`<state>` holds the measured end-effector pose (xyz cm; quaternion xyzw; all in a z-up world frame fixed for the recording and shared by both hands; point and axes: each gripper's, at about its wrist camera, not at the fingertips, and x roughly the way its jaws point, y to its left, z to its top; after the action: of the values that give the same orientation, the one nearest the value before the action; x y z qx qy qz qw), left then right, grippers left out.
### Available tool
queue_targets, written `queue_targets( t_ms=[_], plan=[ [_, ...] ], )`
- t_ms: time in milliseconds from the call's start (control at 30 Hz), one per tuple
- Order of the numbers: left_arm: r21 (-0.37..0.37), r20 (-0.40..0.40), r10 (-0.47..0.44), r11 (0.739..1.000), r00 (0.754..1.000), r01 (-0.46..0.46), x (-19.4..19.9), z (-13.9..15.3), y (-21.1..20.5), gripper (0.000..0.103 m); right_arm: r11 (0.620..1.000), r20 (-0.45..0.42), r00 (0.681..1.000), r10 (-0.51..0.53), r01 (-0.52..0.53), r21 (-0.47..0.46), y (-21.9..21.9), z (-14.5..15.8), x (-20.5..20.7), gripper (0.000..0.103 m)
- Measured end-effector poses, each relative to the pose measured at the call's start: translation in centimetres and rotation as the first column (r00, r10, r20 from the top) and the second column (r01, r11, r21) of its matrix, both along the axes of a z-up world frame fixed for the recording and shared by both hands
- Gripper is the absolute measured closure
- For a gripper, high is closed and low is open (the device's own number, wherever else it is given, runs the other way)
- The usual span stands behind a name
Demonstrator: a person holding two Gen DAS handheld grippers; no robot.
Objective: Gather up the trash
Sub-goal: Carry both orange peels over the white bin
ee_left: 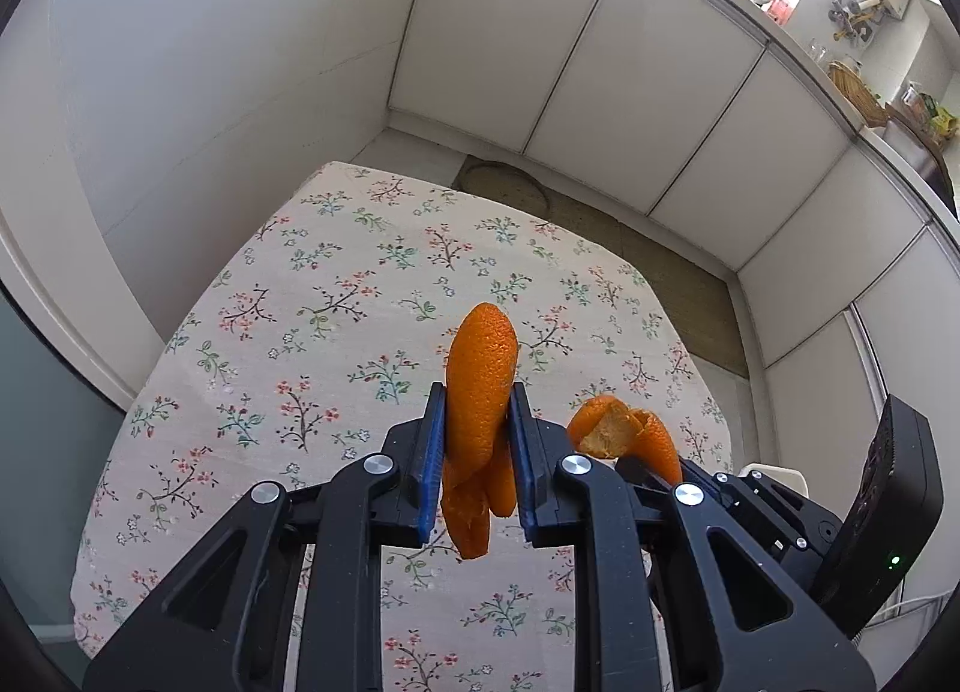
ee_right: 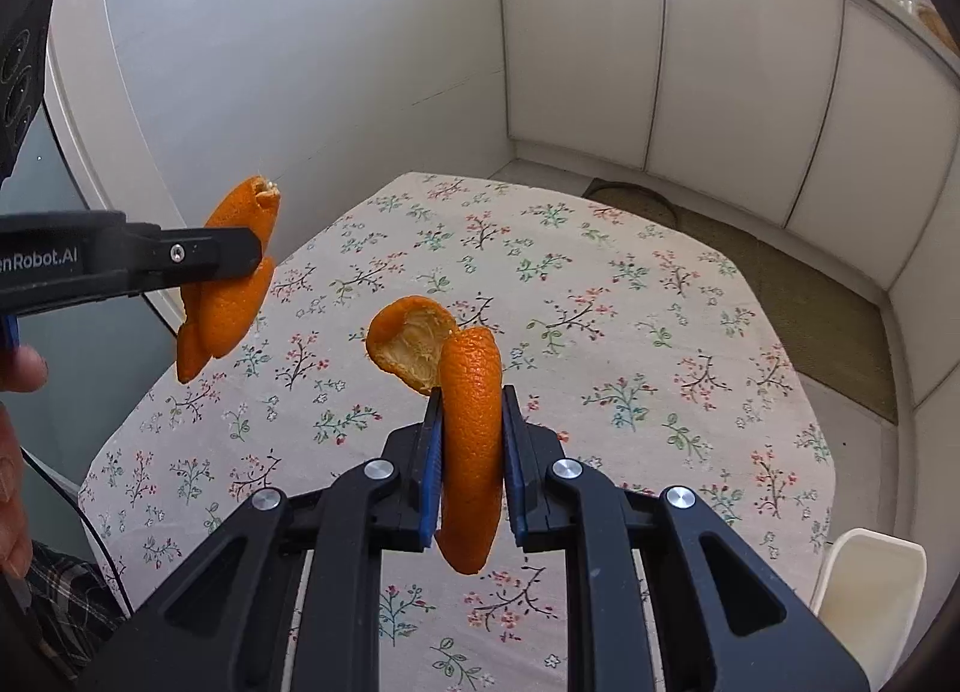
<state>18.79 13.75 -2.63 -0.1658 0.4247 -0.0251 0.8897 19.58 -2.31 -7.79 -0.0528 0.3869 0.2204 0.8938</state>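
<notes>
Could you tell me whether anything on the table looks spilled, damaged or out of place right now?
Nothing stands out. The floral tablecloth looks clean and flat, with no scraps left in view. Both orange peels are off it: one clamped in the left gripper, the other peel in the right gripper.

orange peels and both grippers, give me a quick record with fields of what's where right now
left gripper: shut on left orange peel, held above the table
right gripper: shut on right orange peel, held above the table
right peel shape: curled, pale inside showing at the top
table: floral tablecloth, no peel visible on it
white container: at the table's near right edge
person's hand: behind the left gripper
</notes>
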Motion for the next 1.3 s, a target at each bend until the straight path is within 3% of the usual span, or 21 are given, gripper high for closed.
queue_targets(
  t_ms=[333,733,933,1300],
  plan=[
    [-0.007,0.028,-0.084,0.996,0.996,0.084,-0.4,1.0,-5.5,0.084,0.988,0.078,0.985,-0.154,0.153,0.019,-5.8,2.3,-1.3,0.086],
    [-0.029,0.075,-0.200,0.979,0.977,0.203,-0.9,1.8,-12.8,0.084,0.943,0.132,0.934,-0.333,0.331,0.034,-14.1,3.6,-3.0,0.086],
    [-0.015,0.063,-0.263,0.964,0.963,0.265,-1.1,1.3,-16.8,0.084,0.911,0.152,0.899,-0.411,0.412,0.029,-18.5,3.9,-4.4,0.085],
    [0.007,0.067,-0.351,0.936,0.934,0.352,-1.9,1.2,-23.4,0.084,0.808,0.147,0.796,-0.588,0.588,0.048,-27.9,3.4,-6.4,0.083]
  ],
)
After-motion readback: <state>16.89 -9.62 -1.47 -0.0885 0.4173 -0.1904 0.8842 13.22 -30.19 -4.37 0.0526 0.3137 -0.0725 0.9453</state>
